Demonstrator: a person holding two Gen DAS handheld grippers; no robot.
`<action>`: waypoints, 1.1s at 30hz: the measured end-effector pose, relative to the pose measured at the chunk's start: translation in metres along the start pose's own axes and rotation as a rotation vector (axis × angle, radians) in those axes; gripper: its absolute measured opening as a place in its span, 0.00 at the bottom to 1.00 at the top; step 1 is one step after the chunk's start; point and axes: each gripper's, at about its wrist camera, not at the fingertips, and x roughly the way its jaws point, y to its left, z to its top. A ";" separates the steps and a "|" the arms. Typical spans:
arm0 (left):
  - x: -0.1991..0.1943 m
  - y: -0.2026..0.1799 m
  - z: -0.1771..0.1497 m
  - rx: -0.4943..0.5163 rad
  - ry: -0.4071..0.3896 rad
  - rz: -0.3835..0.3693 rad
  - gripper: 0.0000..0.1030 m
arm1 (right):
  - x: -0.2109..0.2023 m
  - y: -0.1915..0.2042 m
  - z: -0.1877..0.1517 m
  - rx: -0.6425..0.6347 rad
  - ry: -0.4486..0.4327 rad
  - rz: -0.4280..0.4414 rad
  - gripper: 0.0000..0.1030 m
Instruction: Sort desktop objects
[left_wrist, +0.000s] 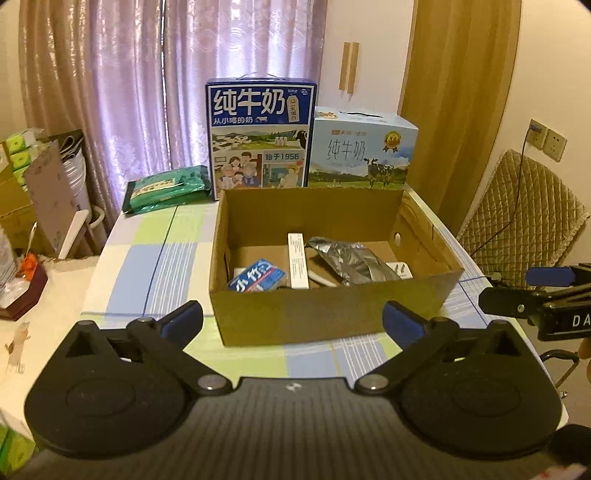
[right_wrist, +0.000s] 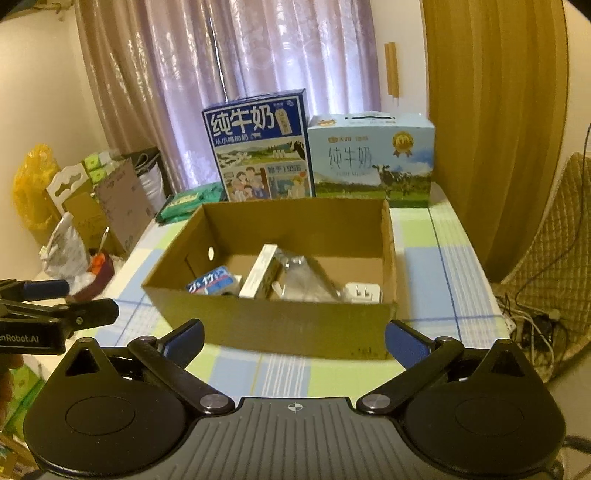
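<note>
- Cardboard box (left_wrist: 332, 310) sits mid-frame in both wrist views, on the checked tablecloth (left_wrist: 155, 266); open top faces up, so it reads as the collecting bin for the sort.
- Contents, left wrist view: blue tissue pack (left_wrist: 258, 278) at the box's lower left, long white carton (left_wrist: 297, 260) leaning lengthwise at centre, crumpled silver foil bag (left_wrist: 354, 260) right of it, white plug (left_wrist: 400, 269) in the lower right corner. All lie loose on the box floor, several overlapping.
- Left gripper (left_wrist: 291, 325): tongs wide, nothing between them, hanging just short of the box's near wall.
- Right gripper (right_wrist: 293, 339): tongs wide too, empty, same stand-off at the near wall; also visible at right edge of the left wrist view.
- Judgement: with the loose items in the box and both tongs empty, the sort looks near done or between picks. No loose small item shows on the cloth in front.
- Surroundings: dark blue milk case (left_wrist: 260, 136) and pale blue milk case (left_wrist: 364, 151) stand upright just behind the box, upper centre; green packet (left_wrist: 168, 188) lies flat at upper left of the table.
- Obstructions: the near wall hides part of the box floor; any reach inside must go over the rim. The milk cases close off the far side.
- Off-table clutter at far left; quilted chair (left_wrist: 517, 210) and trailing cable at right.
</note>
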 end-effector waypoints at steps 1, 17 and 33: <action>-0.005 -0.002 -0.003 0.000 0.005 0.008 0.99 | -0.005 0.001 -0.003 0.003 0.001 -0.001 0.98; -0.068 -0.022 -0.039 -0.081 -0.029 0.031 0.99 | -0.059 0.021 -0.042 0.014 0.030 -0.036 0.98; -0.088 -0.037 -0.058 -0.111 -0.048 0.037 0.99 | -0.081 0.027 -0.065 0.031 0.012 -0.058 0.98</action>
